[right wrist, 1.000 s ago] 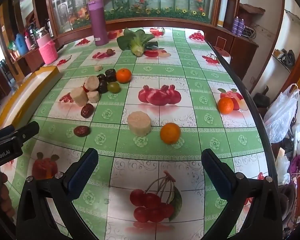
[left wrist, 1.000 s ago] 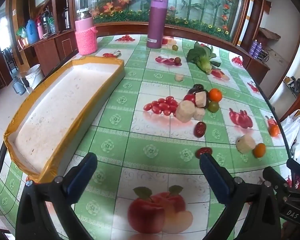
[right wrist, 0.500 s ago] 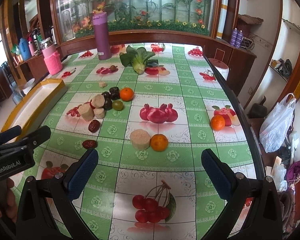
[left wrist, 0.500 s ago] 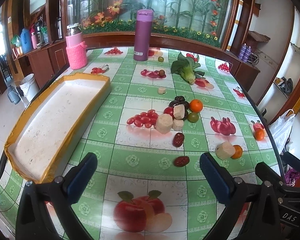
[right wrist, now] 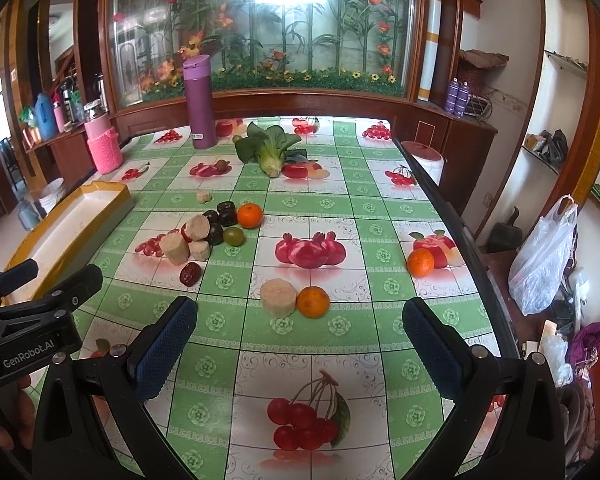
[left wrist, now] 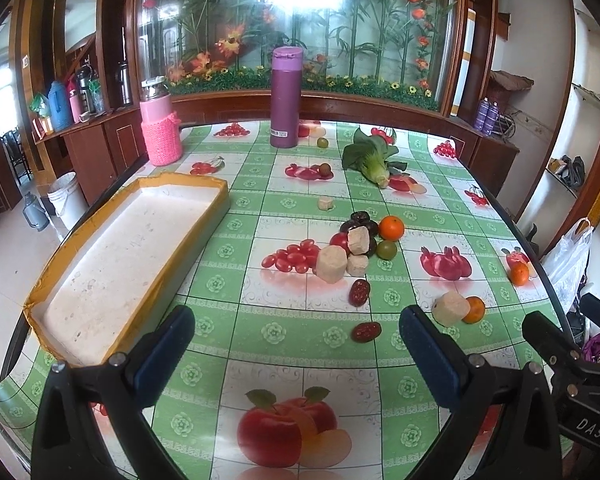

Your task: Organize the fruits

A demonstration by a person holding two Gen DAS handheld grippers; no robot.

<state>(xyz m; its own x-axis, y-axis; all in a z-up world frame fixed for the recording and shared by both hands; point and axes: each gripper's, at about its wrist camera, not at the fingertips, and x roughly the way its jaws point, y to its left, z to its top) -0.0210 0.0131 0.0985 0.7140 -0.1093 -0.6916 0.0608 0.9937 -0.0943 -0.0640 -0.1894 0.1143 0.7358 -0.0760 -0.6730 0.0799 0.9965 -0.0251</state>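
Fruits lie well beyond both grippers' spread, empty fingers.

mixed pile of tan chunks, dark pieces, one orange and one green fruit mid-table. two red dates lying loose just nearer. tan chunk touching an orange; another orange well apart, right.

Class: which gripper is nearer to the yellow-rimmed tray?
Left. The left gripper hovers just beside the yellow-rimmed tray, which lies to its left; the right gripper is farther right, with the left gripper between.
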